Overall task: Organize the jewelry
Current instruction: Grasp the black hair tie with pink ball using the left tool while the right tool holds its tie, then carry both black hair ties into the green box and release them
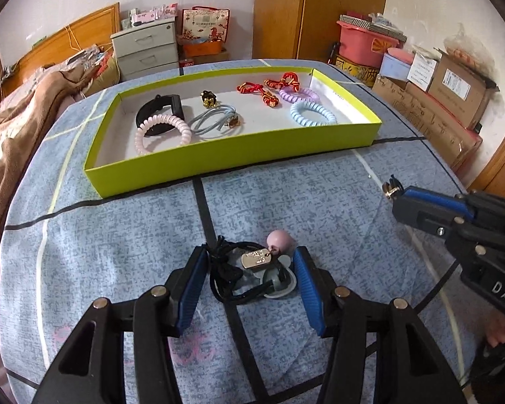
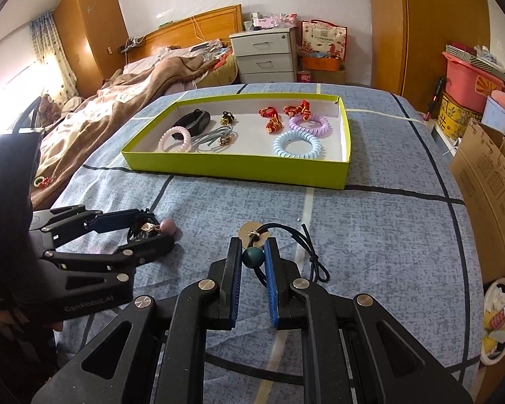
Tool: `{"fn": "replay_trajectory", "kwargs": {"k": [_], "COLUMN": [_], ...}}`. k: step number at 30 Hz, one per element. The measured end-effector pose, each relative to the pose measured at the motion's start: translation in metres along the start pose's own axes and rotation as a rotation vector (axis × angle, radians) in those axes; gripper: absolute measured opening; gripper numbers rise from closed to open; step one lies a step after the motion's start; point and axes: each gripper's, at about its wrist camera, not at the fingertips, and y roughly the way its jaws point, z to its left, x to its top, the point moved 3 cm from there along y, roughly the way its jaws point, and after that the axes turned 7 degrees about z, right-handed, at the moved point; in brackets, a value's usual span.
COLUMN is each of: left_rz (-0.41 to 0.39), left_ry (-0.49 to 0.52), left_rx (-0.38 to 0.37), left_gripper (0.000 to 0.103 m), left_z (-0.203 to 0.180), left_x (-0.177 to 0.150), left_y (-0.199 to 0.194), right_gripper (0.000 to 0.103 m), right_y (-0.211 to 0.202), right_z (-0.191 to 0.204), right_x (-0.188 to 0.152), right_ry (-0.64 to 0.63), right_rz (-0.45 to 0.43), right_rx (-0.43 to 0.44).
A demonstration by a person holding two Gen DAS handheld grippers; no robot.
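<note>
— Cord necklace (image 2: pixel 252 257) with a teal bead: where?
— Pinched in the right gripper (image 2: pixel 253 252), nearly closed, above the blue bedspread (image 2: pixel 370 235).
— Left gripper (image 1: pixel 250 269)?
— Wide apart around a black cord (image 1: pixel 225 276) with a metal tag (image 1: pixel 256 259) and pink bead (image 1: pixel 279 239), not squeezing.
— Writing?
— "GenRobot.AI" on its body; tag unreadable.

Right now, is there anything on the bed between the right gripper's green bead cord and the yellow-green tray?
Nothing visible. The right gripper is shut on the green bead cord, and only bare blue bedspread lies between it and the tray. The left gripper sits off to the side.
</note>
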Motion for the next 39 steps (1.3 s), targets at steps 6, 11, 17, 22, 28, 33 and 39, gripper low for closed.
{"fn": "replay_trajectory", "kwargs": {"k": [6, 11, 17, 22, 28, 33, 39], "left_rz": [-0.005, -0.009, -0.014, -0.028, -0.05, -0.068, -0.092], "left_ry": [-0.029, -0.044, -0.05, -0.063, -0.076, -0.08, -0.097], "left_rx": [0.002, -0.015, -0.025, -0.033, -0.042, -0.051, -0.053], "left_gripper": [0.031, 0.029, 0.028, 0.028, 0.029, 0.029, 0.029], "left_z": [0.01, 0.013, 0.015, 0.02, 0.027, 0.033, 0.045], "left_x": [0.001, -0.001, -0.001, 0.0, 0.006, 0.016, 0.032], "left_y": [-0.002, -0.004, -0.006, -0.013, -0.022, -0.028, -0.032], "right_gripper": [0.014, 0.014, 0.014, 0.014, 0.014, 0.014, 0.014], "right_y": [0.0, 0.0, -0.001, -0.003, -0.008, -0.01, -0.011], "right_z": [0.0, -0.001, 0.0, 0.0, 0.004, 0.004, 0.004], "right_x": [-0.001, 0.0, 0.0, 0.003, 0.011, 0.025, 0.052], "right_ry": [0.002, 0.003, 0.005, 0.002, -0.005, -0.002, -0.009], "right_rz": [0.001, -0.002, -0.004, -0.01, -0.028, -0.047, -0.08], "right_rx": [0.005, 0.001, 0.0, 0.001, 0.011, 0.015, 0.013]}}
